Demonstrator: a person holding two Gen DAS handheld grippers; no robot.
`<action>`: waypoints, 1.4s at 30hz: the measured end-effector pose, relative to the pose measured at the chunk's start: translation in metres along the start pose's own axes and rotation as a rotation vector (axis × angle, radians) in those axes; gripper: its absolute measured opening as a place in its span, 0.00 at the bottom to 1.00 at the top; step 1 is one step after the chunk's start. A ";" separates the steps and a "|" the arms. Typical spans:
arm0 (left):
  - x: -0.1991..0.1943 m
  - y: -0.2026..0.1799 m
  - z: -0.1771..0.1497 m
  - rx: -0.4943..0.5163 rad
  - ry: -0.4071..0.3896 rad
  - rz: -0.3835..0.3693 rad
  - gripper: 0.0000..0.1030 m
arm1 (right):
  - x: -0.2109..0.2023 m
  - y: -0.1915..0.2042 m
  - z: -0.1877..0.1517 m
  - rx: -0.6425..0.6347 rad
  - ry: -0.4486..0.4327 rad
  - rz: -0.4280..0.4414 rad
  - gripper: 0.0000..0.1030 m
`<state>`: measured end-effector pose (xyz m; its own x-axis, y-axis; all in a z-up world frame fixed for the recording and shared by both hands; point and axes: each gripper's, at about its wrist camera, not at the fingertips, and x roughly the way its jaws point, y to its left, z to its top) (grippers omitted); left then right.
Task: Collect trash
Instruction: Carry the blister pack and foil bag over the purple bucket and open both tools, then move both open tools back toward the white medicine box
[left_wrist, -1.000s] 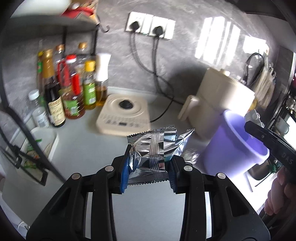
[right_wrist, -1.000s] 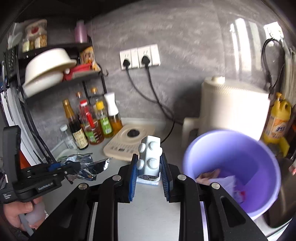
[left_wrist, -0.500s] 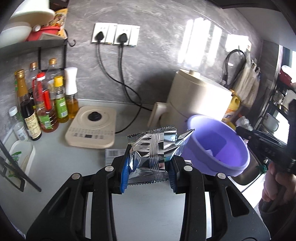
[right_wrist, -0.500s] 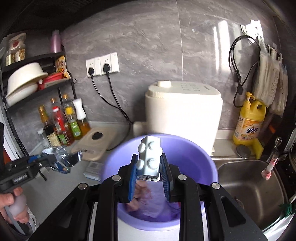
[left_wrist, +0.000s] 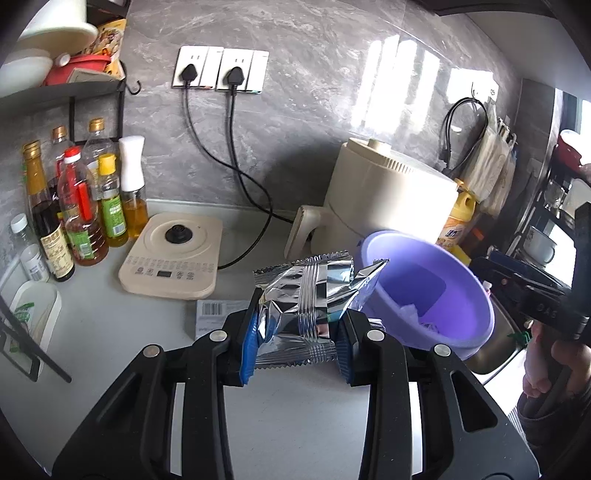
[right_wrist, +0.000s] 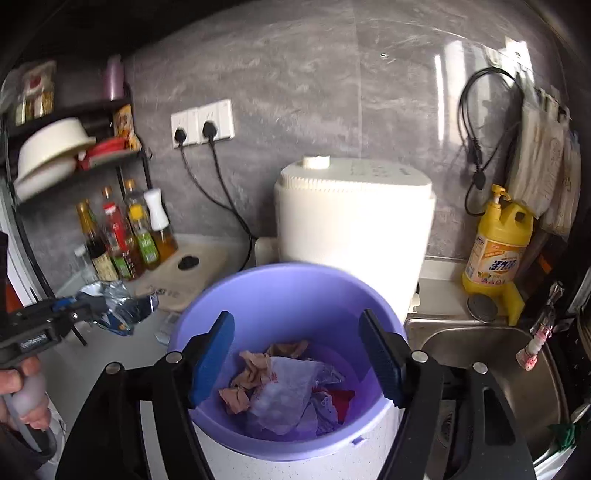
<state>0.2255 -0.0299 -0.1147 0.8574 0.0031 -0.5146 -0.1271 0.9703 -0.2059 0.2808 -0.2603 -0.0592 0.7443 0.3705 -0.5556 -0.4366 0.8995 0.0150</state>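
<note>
right gripper (right_wrist: 297, 354) fingers opening, empty, tilted over purple bin (right_wrist: 258, 295); left gripper (left_wrist: 297, 339) clamps foil wrapper (left_wrist: 306, 295).

both wrist views face counter, share purple bin (left_wrist: 428, 291), perhaps closely

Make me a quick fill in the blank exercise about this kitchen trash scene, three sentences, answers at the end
1. The left gripper is shut on a crinkled ____ snack wrapper.
2. The right gripper, its jaws opening with nothing between them, hangs over the ____ bin.
3. In the right wrist view, the yellow pump bottle stands beside the ____.

Missing words: silver; purple; sink
</note>
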 end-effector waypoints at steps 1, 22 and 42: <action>0.002 -0.003 0.003 0.005 -0.004 -0.010 0.33 | -0.004 -0.006 0.000 0.021 -0.009 -0.011 0.67; 0.077 -0.111 0.034 0.145 0.019 -0.311 0.82 | -0.082 -0.084 -0.037 0.225 -0.034 -0.257 0.67; 0.027 0.014 0.019 0.049 0.022 -0.059 0.94 | -0.047 -0.009 -0.055 0.273 -0.050 -0.212 0.91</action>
<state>0.2561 -0.0113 -0.1152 0.8513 -0.0593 -0.5213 -0.0514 0.9794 -0.1954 0.2222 -0.2988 -0.0792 0.8306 0.1740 -0.5289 -0.1238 0.9839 0.1292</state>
